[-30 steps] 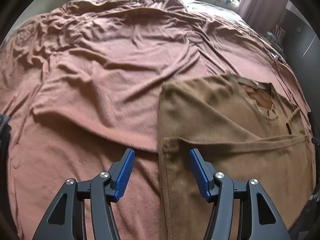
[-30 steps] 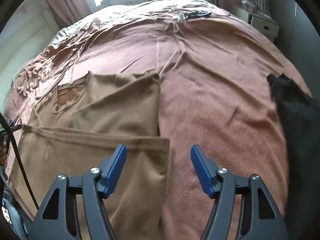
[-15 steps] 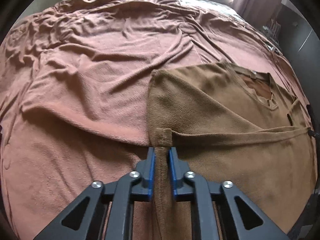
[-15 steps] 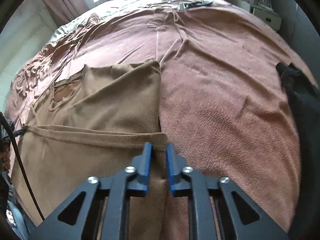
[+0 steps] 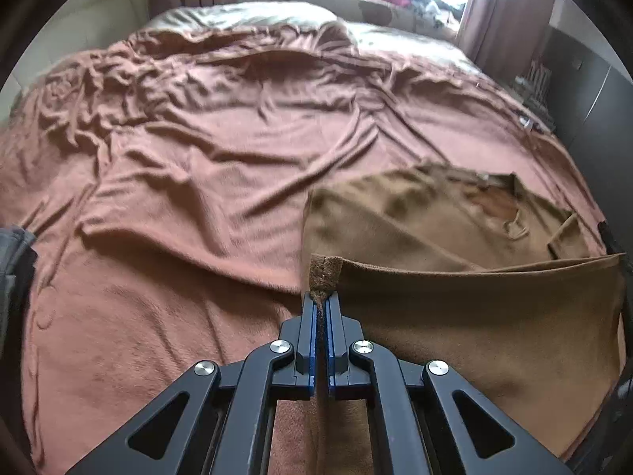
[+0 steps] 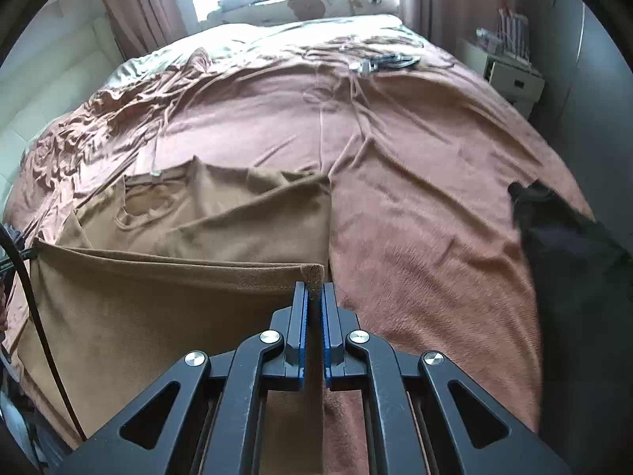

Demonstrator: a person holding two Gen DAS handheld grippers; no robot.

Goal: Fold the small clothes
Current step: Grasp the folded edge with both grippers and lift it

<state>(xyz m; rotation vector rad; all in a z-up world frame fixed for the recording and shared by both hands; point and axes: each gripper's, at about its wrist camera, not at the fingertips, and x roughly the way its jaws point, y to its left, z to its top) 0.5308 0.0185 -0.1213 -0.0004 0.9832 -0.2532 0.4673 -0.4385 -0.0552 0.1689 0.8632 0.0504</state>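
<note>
Blue-padded jaws of the left gripper clamp the near left corner of the brown shirt; the right gripper has its jaws pinched on the near right corner. Hem edge lifted and stretched between both, upper shirt part with neckline lying flat on the bed over a rust-coloured blanket. Dark garment right of the shirt, well apart. Grey cloth far left of the shirt.
</note>
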